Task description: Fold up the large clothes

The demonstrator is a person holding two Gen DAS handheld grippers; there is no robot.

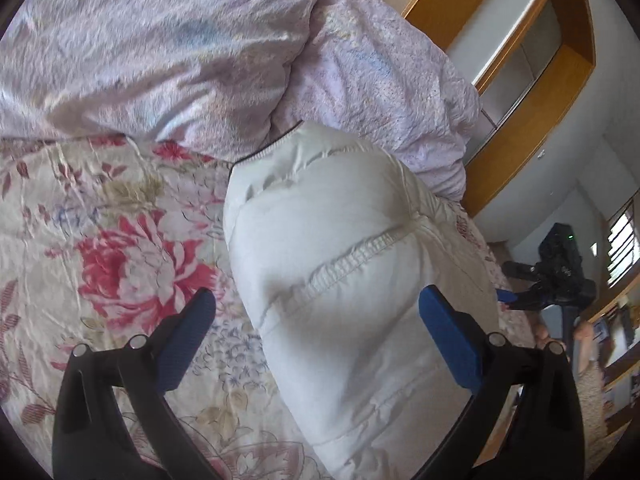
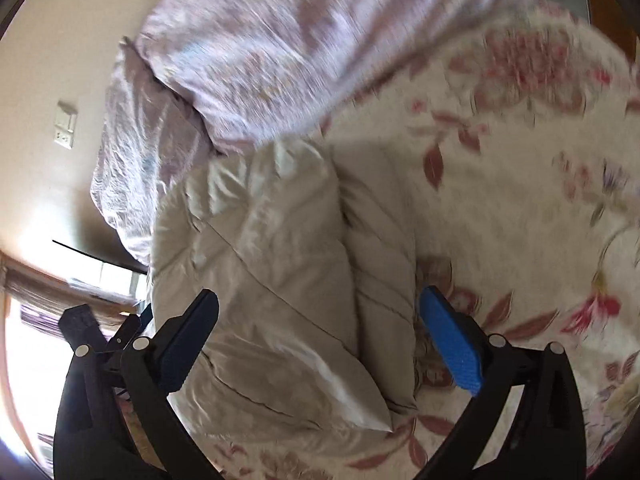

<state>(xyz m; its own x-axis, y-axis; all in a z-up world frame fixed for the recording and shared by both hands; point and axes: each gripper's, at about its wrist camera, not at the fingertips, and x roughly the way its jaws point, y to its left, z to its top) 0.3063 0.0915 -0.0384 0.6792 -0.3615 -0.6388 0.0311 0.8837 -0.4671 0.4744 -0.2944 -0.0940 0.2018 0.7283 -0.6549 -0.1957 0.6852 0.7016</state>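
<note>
A cream-white padded jacket [image 1: 340, 248] lies folded into a thick bundle on a floral bedsheet [image 1: 100, 240]. A dark zipper edge shows at its far end. My left gripper [image 1: 316, 300] is open and empty, hovering over the near part of the jacket with its blue pads on either side. In the right wrist view the same jacket [image 2: 272, 264] lies in folded layers on the floral sheet [image 2: 520, 220]. My right gripper [image 2: 318, 300] is open and empty above the jacket's near end. The other gripper [image 2: 104, 336] shows at the left edge.
A crumpled lilac duvet [image 1: 180, 40] is heaped at the far side of the bed, also in the right wrist view [image 2: 280, 40]. A wooden shelf unit [image 1: 532, 80] stands beyond the bed's right edge. A wall with a socket [image 2: 64, 124] is at left.
</note>
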